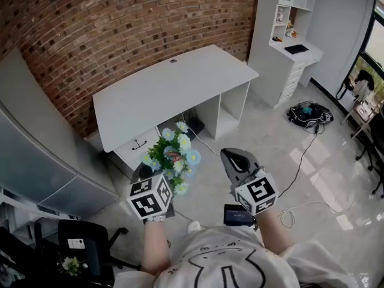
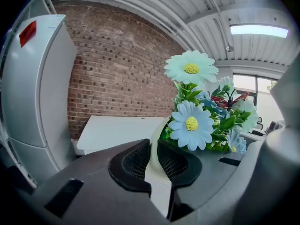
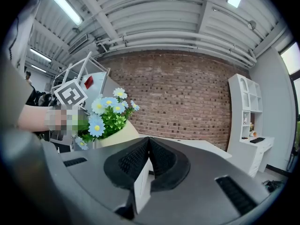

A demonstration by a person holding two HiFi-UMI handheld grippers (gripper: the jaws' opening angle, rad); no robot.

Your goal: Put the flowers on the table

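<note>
1. Brick wall (image 1: 120,23) and a white surface (image 1: 174,86) make the background behind both grippers.
2. Left gripper (image 2: 157,144): its fingers (image 2: 131,161) pinch the cream rim of the pot (image 2: 157,177). Only the left gripper view shows this grip.
3. Right gripper (image 3: 149,142): its fingers (image 3: 164,161) are pressed together and hold nothing.
4. The flowers (image 1: 173,155) hang in the air over the floor (image 1: 270,155), near the front edge of the surface but not on it.
5. In the head view the blooms and the marker cube (image 1: 150,198) hide the pot; the right gripper view shows its cream side.
</note>
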